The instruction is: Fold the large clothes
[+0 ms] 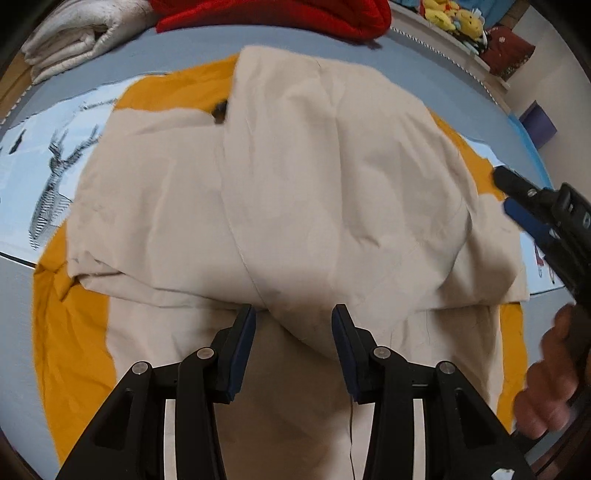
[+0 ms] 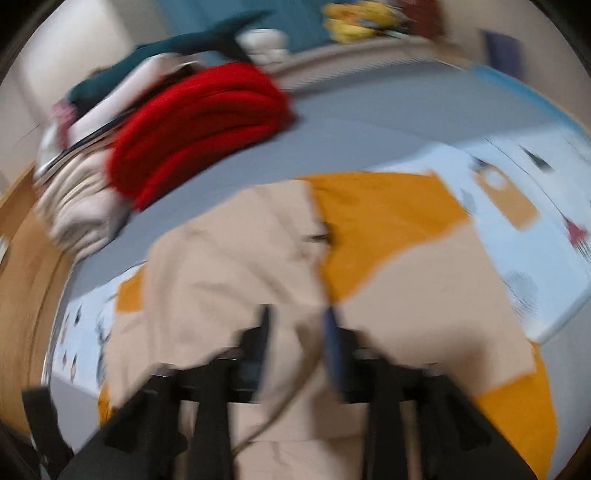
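- Centrally, one beige garment lay folded over one orange cloth on the bed
- Two grippers: left gripper spread wide, empty
- Right gripper blurred, fabric between its fingers; grip unclear
- One red blanket behind

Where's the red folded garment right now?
The red garment lies at the bed's far edge in the left wrist view, beyond the beige garment, right of the white folded stack.

left gripper built of black linkage arms, silver round screws, dark blue finger pads, bare-skinned right hand seen
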`<state>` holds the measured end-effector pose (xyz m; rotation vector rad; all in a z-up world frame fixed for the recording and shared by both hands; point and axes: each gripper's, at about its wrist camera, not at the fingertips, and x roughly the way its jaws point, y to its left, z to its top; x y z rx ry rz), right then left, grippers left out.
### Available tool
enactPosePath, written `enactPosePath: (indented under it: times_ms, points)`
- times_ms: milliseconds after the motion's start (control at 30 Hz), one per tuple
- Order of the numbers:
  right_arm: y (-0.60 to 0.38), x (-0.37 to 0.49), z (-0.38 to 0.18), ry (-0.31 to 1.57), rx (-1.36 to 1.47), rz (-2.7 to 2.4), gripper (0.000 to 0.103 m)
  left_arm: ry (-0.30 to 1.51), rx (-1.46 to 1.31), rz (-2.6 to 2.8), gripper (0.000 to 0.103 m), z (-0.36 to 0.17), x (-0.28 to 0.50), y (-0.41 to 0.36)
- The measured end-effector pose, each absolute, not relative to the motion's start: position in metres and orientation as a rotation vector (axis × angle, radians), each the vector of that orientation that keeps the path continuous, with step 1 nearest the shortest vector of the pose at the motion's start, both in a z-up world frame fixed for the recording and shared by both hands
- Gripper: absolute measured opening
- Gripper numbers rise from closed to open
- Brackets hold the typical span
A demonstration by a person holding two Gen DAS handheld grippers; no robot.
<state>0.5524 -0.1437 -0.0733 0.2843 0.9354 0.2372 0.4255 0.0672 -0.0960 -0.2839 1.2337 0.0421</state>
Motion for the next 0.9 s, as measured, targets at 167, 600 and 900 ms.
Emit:
enactPosePath:
  times_ms: [167, 600, 900]
  points:
    - [-0.107, 0.553, -0.097, 1.016, 0.196, 0.365, 0.049, 1.232, -0.32, 0.09, 0.039, -0.094, 0.423, 0.086]
    - [-0.099, 0.55, -0.112, 1.073, 0.089, 0.241, 0.049, 1.188, -0.332, 0.096, 0.039, -0.077, 0.427, 0.092]
    - [-0.054, 0.537, -0.139, 1.197, -0.007, 0.436, 0.049, 1.175, -0.339, 0.124, 0.039, -0.071, 0.421, 0.109]
